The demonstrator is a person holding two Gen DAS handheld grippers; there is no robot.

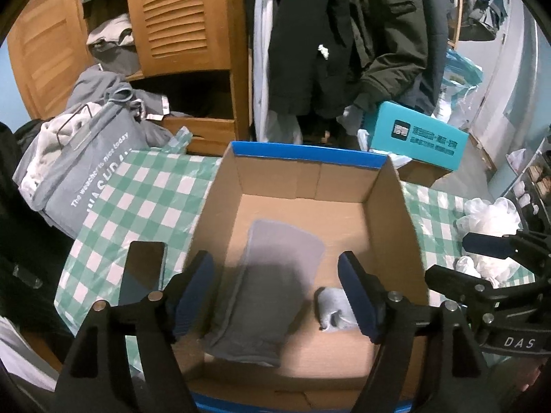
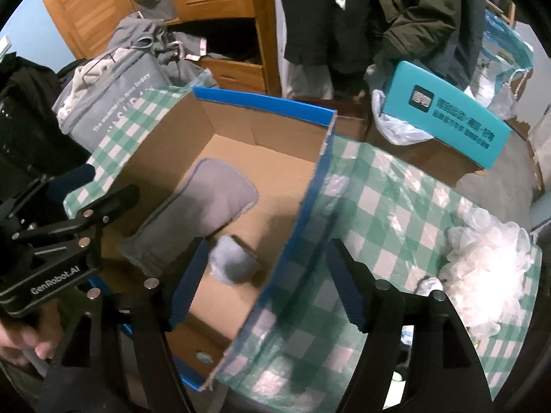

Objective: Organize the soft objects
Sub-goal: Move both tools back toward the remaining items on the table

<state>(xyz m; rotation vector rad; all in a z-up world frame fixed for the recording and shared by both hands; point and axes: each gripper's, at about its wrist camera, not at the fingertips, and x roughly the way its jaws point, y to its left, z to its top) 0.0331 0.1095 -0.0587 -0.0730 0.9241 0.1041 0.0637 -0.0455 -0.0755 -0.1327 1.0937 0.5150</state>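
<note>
While empty, both claws (image 1: 275,296) (image 2: 265,285) agape.

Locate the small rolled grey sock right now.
The sock lies on the floor of the cardboard box, just right of the folded grey cloth, in both views.

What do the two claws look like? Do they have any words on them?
Both are black, with dark blue ridged pads and round silver bolts. The left claw body reads "GenRobot.AI"; the right claw body shows "DAS". No sleeves are visible.
</note>
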